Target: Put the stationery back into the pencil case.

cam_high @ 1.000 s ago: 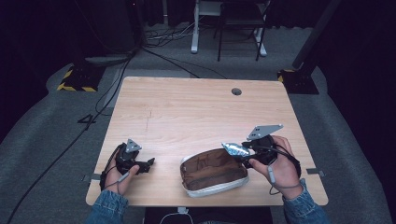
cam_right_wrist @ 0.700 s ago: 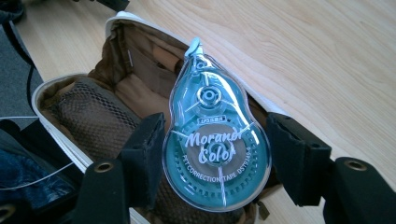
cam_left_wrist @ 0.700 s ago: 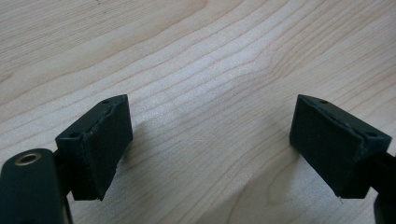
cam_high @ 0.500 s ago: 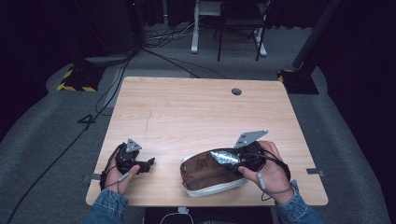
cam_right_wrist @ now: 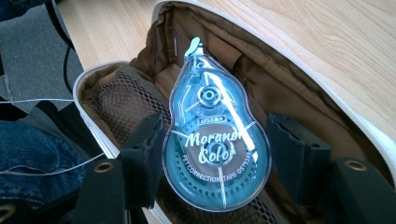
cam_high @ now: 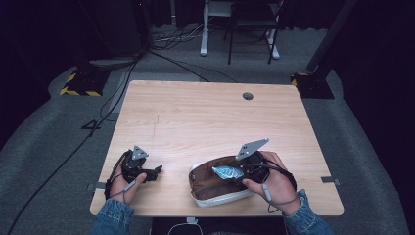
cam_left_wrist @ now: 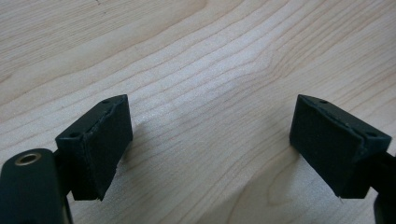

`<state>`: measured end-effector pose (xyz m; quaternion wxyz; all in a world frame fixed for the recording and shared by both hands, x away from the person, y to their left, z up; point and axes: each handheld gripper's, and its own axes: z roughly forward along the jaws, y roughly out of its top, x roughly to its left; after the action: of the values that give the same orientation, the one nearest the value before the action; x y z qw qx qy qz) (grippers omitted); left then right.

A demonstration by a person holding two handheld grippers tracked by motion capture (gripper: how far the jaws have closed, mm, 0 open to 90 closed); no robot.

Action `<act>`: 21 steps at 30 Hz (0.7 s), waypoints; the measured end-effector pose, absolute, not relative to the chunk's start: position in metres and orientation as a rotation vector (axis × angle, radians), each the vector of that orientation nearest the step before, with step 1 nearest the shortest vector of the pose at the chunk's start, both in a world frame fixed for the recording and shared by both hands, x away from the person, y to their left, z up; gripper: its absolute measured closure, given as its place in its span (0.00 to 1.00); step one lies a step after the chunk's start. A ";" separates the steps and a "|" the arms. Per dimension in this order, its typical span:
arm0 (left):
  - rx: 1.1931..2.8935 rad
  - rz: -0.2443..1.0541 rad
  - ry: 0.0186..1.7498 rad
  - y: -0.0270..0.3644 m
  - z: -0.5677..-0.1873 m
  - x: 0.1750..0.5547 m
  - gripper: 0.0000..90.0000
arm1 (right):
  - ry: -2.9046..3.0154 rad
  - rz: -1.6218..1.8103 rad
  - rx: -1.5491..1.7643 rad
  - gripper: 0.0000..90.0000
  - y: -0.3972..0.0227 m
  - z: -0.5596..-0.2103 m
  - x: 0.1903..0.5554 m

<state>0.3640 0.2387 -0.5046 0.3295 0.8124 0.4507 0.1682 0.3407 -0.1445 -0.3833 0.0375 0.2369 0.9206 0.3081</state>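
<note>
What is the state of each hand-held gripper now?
Left hand-held gripper: open, holding nothing, over the table.
Right hand-held gripper: closed on the correction tape, over the open pouch.

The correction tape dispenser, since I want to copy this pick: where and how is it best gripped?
Grip the correction tape dispenser across its wide round rear half, one pad on each curved edge, coming from behind the end opposite the narrow tip. That is how the right gripper holds it over the open pouch. The flat body leaves the tip free, pointing into the pouch.
</note>
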 end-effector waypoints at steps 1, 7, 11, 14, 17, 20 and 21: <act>2.125 0.440 1.180 0.239 -0.505 0.364 0.15 | 2.825 0.950 0.727 0.44 -0.144 -0.384 0.341; 2.125 0.441 1.180 0.239 -0.505 0.364 0.15 | 2.867 0.936 0.678 0.44 -0.138 -0.388 0.341; 2.125 0.441 1.180 0.239 -0.505 0.364 0.15 | 2.897 0.923 0.664 0.44 -0.135 -0.392 0.343; 2.125 0.441 1.180 0.239 -0.505 0.364 0.15 | 2.913 0.920 0.667 0.44 -0.134 -0.395 0.345; 2.125 0.441 1.180 0.239 -0.505 0.364 0.15 | 2.929 0.927 0.651 0.44 -0.134 -0.396 0.346; 2.125 0.441 1.180 0.239 -0.505 0.364 0.15 | 2.944 0.922 0.651 0.44 -0.132 -0.398 0.346; 2.125 0.440 1.179 0.239 -0.505 0.364 0.15 | 2.946 0.919 0.649 0.44 -0.132 -0.398 0.347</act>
<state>0.3640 0.2387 -0.5046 0.3294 0.8124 0.4508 0.1682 0.3466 -0.1320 -0.3984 -0.0061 0.2058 0.9342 0.2913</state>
